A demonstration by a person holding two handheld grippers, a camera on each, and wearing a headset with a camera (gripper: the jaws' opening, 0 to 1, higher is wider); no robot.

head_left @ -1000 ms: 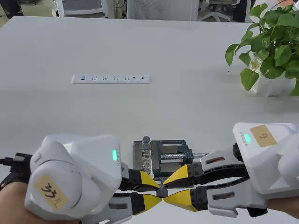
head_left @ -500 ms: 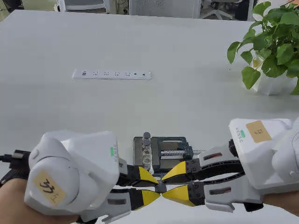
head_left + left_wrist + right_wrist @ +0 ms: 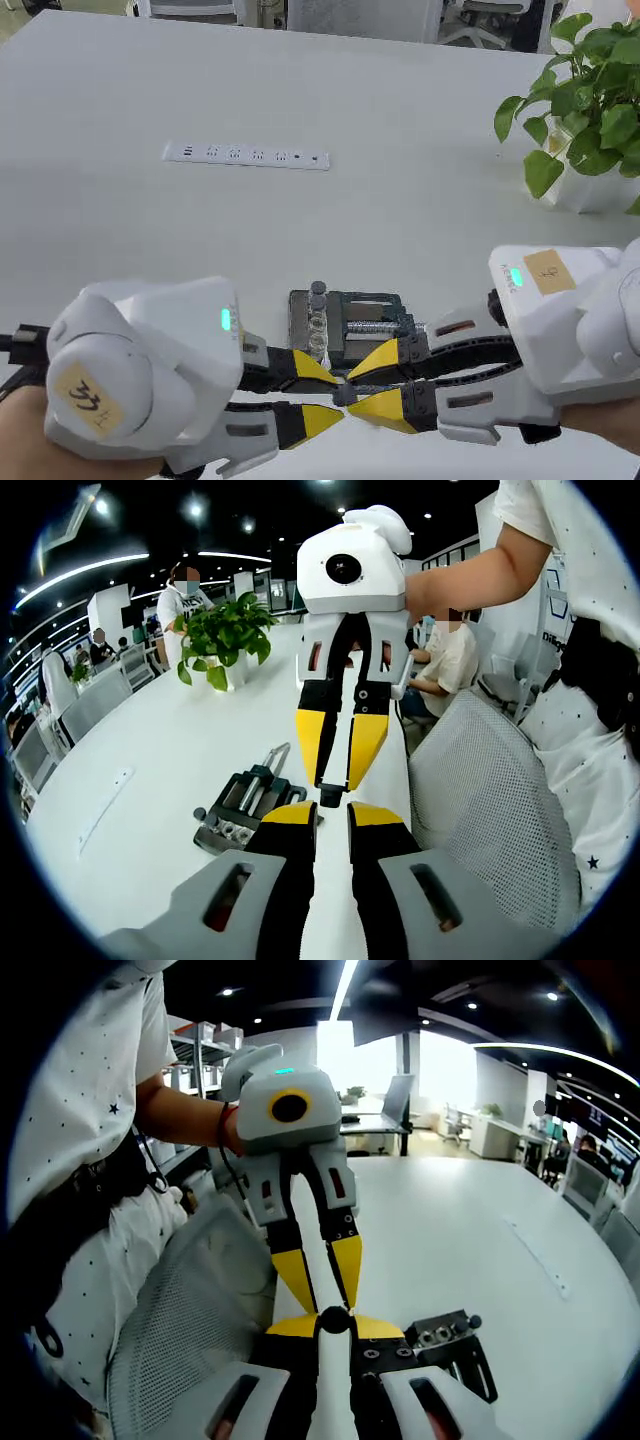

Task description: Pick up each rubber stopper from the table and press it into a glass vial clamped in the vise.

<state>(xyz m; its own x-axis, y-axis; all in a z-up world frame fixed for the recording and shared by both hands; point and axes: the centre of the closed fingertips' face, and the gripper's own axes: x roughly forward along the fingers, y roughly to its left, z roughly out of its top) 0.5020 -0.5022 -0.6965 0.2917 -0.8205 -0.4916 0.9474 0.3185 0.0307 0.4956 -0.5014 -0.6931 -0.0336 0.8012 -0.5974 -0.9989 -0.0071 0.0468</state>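
The step in hand looks like a handover or regrip of one rubber stopper (image 3: pixel 344 396) in the air, close to the near edge of the table (image 3: pixel 300 90). The left gripper (image 3: pixel 335 1306) and the right gripper (image 3: pixel 330 792) meet tip to tip. Each has its jaws drawn in to a narrow V, and both pinch the small dark stopper from opposite sides. Which of the two really bears it I cannot say from these views.

The vise (image 3: pixel 372 322) stands just beyond the tips, a little further in from that edge. A row of glass vials (image 3: pixel 318 332) is clamped upright in it. The vial at the far end of the row seems to be capped with a dark plug, while the nearer mouths look open.

Next, one gripper must let go cleanly. The other must turn the stopper's narrow end down and bring it square over an open mouth before pressing.

Both forearms lie low and level, and the grippers point inward at each other.
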